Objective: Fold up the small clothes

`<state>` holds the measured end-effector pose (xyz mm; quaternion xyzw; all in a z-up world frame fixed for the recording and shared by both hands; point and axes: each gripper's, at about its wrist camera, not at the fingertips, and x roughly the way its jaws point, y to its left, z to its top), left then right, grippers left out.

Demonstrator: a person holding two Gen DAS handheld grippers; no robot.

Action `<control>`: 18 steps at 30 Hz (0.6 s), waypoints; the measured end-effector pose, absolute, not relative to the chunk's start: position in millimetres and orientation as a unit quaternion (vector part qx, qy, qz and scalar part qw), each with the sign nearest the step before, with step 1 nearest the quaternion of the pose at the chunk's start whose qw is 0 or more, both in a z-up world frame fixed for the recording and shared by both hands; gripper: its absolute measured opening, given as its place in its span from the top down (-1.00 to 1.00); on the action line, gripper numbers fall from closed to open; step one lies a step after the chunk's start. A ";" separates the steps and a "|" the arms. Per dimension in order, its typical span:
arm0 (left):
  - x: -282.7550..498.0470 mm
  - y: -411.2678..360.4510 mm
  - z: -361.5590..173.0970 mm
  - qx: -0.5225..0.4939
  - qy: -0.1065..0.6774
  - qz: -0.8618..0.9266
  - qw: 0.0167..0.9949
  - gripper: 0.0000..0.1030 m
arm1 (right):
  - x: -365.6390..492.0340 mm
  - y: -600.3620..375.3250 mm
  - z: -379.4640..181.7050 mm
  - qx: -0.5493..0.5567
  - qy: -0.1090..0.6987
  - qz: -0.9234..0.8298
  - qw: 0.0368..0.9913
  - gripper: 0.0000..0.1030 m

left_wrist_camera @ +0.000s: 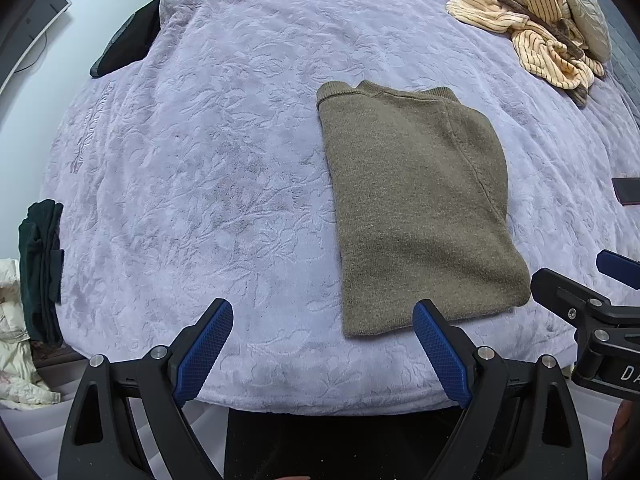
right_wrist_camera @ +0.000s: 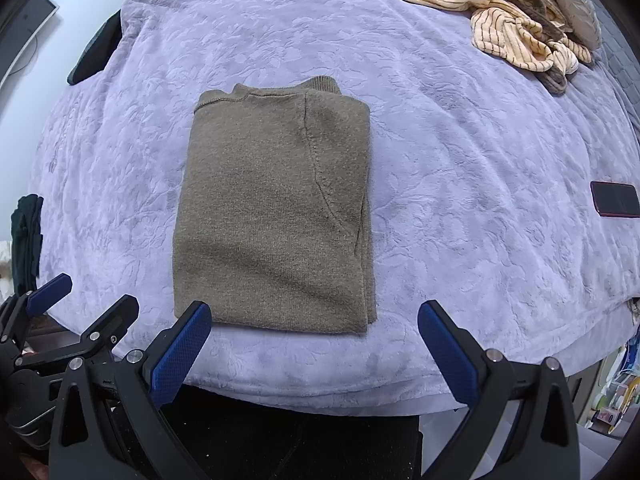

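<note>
The only lettering is "DA", cut off, on the right gripper [right_wrist_camera: 316, 312] body. Both grippers point down over the lilac bedspread [left_wrist_camera: 200, 160], fingers spread wide, holding nothing. The left gripper [left_wrist_camera: 323, 311] hangs beside the folded olive sweater [right_wrist_camera: 272, 216].

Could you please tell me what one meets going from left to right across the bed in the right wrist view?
Dark green clothes at the left edge → folded olive sweater → striped cream garment → dark phone.
</note>
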<state>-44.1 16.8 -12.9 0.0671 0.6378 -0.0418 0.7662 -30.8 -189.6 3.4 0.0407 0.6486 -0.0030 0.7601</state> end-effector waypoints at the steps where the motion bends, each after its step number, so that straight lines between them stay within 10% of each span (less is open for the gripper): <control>1: -44.3 16.7 -12.8 0.068 0.638 -0.041 0.766 -0.79 | -30.3 -189.3 2.9 0.041 0.649 -0.003 0.760 -0.99; 18: -38.3 14.5 -19.7 0.074 0.641 -0.040 0.763 -0.79 | -23.6 -187.3 -2.2 0.038 0.653 0.002 0.757 -0.99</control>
